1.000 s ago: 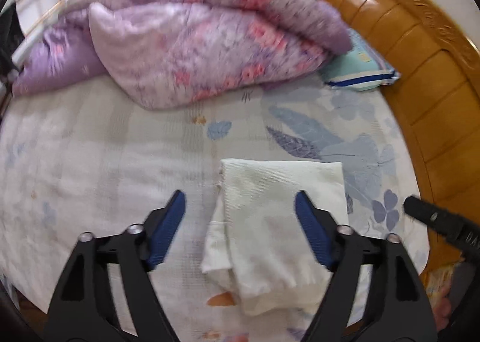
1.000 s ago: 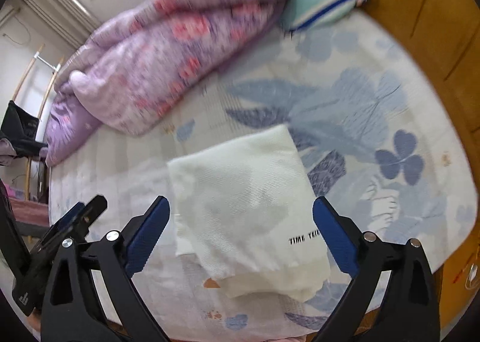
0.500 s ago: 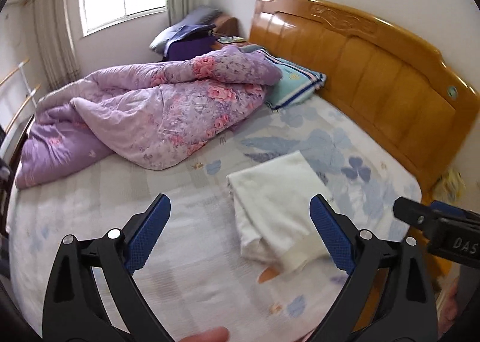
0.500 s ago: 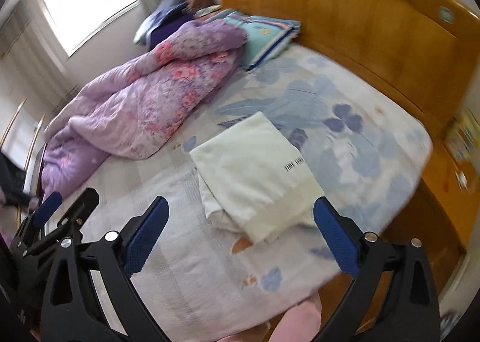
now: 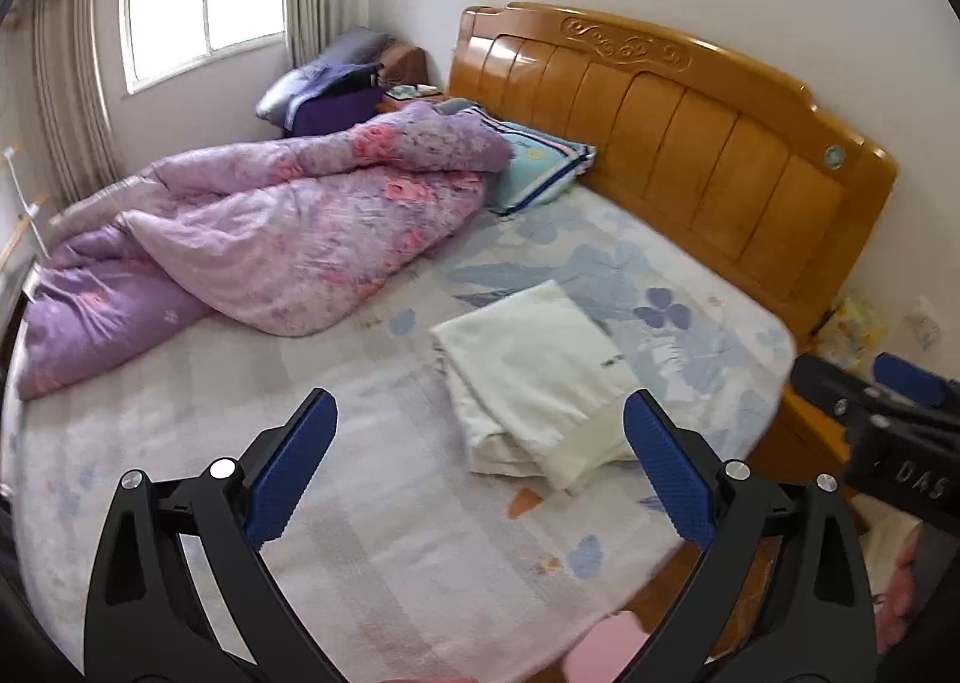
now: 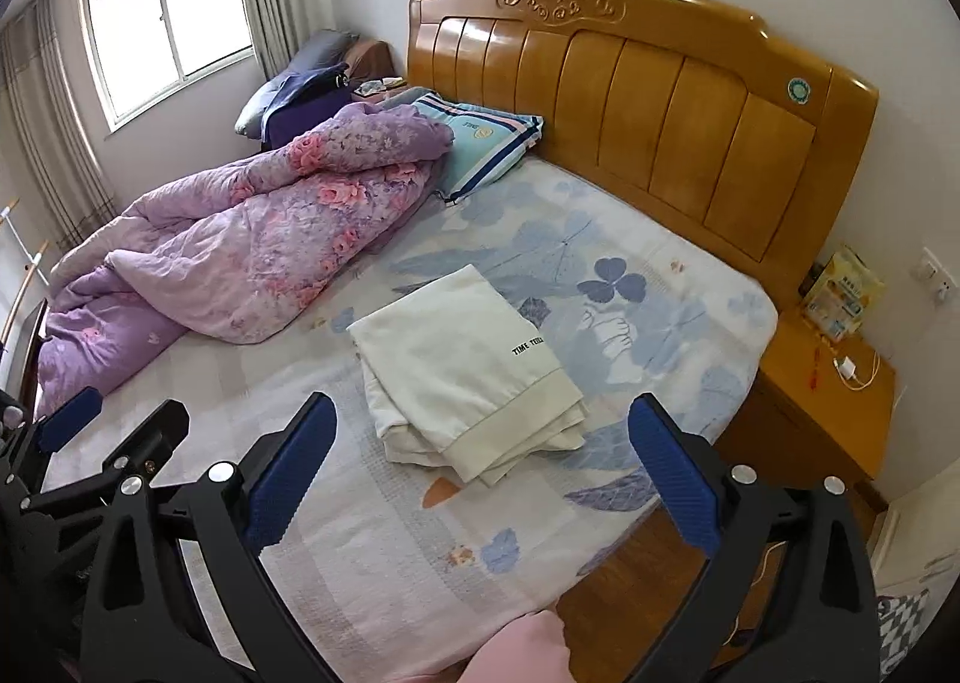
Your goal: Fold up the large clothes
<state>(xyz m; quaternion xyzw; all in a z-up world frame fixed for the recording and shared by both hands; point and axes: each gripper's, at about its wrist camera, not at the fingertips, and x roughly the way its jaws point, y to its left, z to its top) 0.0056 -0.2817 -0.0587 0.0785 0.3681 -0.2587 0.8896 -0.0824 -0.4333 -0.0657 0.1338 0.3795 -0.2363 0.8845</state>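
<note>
A cream-white garment (image 5: 534, 377) lies folded into a thick rectangle on the bed's floral sheet; it also shows in the right wrist view (image 6: 468, 371), with small black lettering near one edge. My left gripper (image 5: 480, 461) is open and empty, held well above and in front of the garment. My right gripper (image 6: 480, 461) is open and empty too, also back from the garment. The right gripper's body shows at the right edge of the left wrist view (image 5: 888, 437); the left gripper shows at the left edge of the right wrist view (image 6: 90, 461).
A crumpled purple floral quilt (image 5: 270, 239) covers the bed's far left. A turquoise pillow (image 5: 540, 167) leans by the wooden headboard (image 5: 690, 143). A wooden nightstand (image 6: 828, 401) with a box and charger stands right of the bed. Wooden floor lies below the bed's near edge.
Both grippers have pulled up and back from the folded garment, so it looks smaller and the whole bed and headboard are in view. The garment has stayed put.
</note>
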